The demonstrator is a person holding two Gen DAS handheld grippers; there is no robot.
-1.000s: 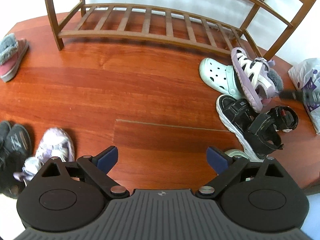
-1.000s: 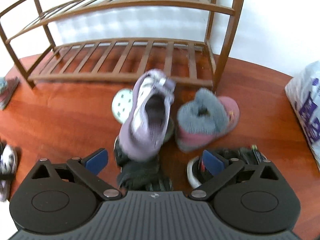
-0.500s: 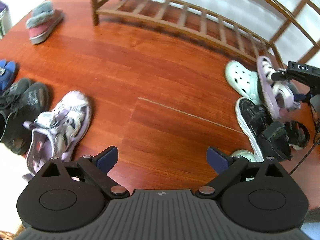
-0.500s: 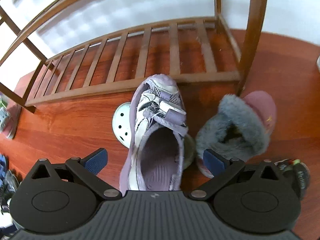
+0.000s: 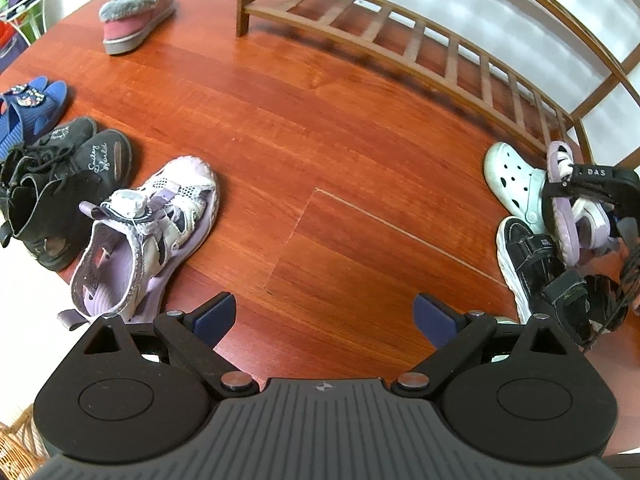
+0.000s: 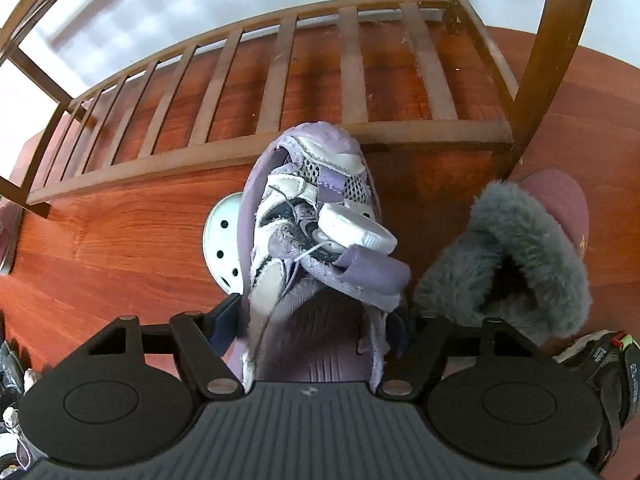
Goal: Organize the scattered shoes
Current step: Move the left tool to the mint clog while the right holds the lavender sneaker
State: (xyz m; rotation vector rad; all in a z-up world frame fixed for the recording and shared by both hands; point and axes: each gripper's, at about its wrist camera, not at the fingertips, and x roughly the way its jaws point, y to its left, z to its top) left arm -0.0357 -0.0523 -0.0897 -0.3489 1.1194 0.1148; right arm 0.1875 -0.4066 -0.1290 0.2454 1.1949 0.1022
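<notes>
**Between the right jaws: a lilac sandal, heel end first**

Between the fingers of the right gripper [image 6: 316, 320] sits the heel of a lilac sandal [image 6: 312, 208], toe pointing away toward the shoe rack [image 6: 280, 152]. The jaws have just been closing around it; each dark pad lies against a side of the sandal's heel, though whether they already press firmly cannot be told, since the shoe's fabric hides the contact. The gripper points steeply down at the floor. From the left wrist view the same gripper shows as a black finger marked "DAS" laid across the sandal [image 5: 568, 216], which lies tilted on its edge.

Under and behind the sandal is a pale green clog [image 6: 220, 240]; just to its right stands a grey-furred pink slipper [image 6: 520, 248], and at the lower right edge a black strap sandal [image 6: 600, 360]. The rack's bottom slatted shelf, just beyond the sandal's toe, holds no shoes.

The left gripper [image 5: 324, 316] also angles down toward the wood floor [image 5: 320, 140], its blue-padded fingers wide apart with nothing between them. Just beside its left finger lies the matching lilac sandal [image 5: 148, 232], upright on its sole, toe away. Touching that one's far side are two black boots [image 5: 52, 176], with a blue slide [image 5: 28, 108] beyond them and a second pink slipper [image 5: 132, 12] well apart, near the rack's left leg.
</notes>
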